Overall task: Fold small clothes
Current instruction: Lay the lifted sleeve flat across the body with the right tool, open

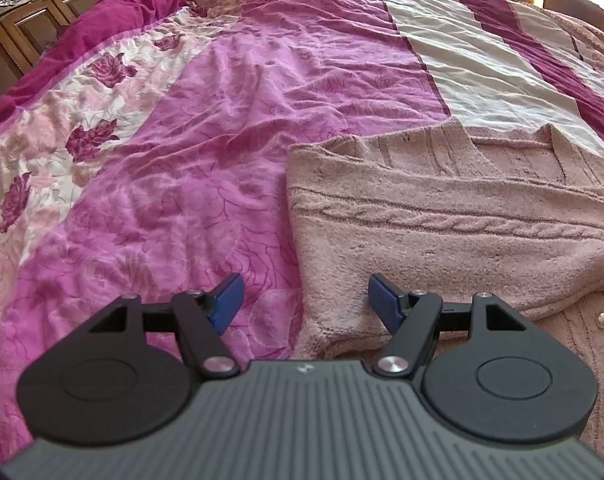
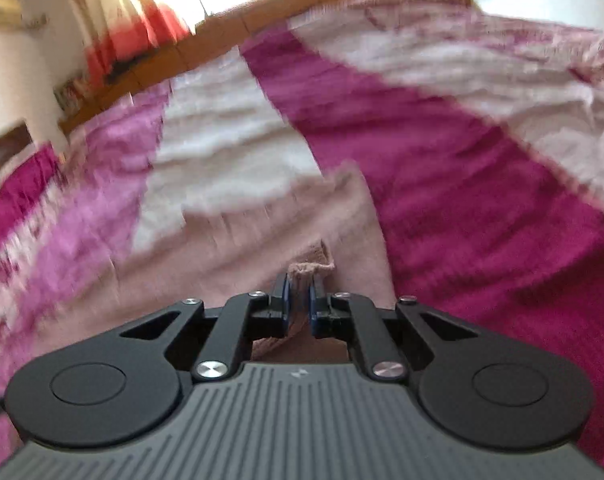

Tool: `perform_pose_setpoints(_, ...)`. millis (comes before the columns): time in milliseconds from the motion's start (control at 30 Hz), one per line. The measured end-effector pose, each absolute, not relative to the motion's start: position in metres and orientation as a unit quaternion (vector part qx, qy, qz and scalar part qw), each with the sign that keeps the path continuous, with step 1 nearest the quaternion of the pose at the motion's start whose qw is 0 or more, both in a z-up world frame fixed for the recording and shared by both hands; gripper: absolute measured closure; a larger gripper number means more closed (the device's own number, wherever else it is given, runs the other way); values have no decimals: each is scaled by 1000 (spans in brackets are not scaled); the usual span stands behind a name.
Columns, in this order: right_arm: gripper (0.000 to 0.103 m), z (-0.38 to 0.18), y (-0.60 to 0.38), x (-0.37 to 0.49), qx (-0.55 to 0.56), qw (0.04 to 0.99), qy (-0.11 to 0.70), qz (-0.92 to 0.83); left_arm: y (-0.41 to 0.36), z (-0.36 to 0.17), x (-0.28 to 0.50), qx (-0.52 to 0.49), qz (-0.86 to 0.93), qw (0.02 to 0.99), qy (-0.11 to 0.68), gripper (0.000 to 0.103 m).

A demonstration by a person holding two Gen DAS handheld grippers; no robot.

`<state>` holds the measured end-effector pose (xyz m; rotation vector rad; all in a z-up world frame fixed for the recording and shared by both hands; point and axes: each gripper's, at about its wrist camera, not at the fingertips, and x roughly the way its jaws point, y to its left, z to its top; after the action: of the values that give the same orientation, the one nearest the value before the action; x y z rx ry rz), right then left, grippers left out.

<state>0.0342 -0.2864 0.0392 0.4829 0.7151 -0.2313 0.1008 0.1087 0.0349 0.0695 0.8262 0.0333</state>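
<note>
Right gripper (image 2: 298,300) jaws pinch the pink cable-knit cardigan (image 1: 442,232) mid-fold; left gripper (image 1: 304,300), jaws spread, should next grasp its edge.

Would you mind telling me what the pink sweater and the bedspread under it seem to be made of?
The sweater looks like fuzzy knitted yarn, perhaps wool or acrylic: cable ribs, matte nap. The bedspread looks like thin woven cotton, printed with roses and finely creased.

Dusty-pink cable-knit cardigan (image 1: 462,232); magenta-and-cream bedspread (image 1: 221,120) (rose print).
</note>
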Motion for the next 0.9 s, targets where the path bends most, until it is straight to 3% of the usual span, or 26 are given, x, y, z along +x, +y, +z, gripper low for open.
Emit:
perform_pose_setpoints(133, 86, 36, -292, 28, 247, 900, 346, -100, 107, 34, 100, 42, 11, 915, 402, 33)
perform_pose_setpoints(300, 62, 57, -298, 26, 235, 918, 305, -95, 108, 45, 99, 31, -8, 923, 384, 33)
perform_pose_setpoints(567, 59, 48, -305, 69, 206, 917, 331, -84, 95, 43, 108, 50, -14, 922, 383, 33)
perform_pose_setpoints(633, 61, 38, -301, 78, 188, 914, 350, -78, 92, 40, 108, 55, -17, 922, 384, 33)
perform_pose_setpoints(700, 94, 37, -292, 80, 158, 921, 350, -63, 89, 36, 109, 61, -21, 921, 385, 33)
perform_pose_setpoints(900, 95, 57, -286, 72, 107, 946, 295, -80, 90, 23, 115, 55, -16, 918, 393, 31)
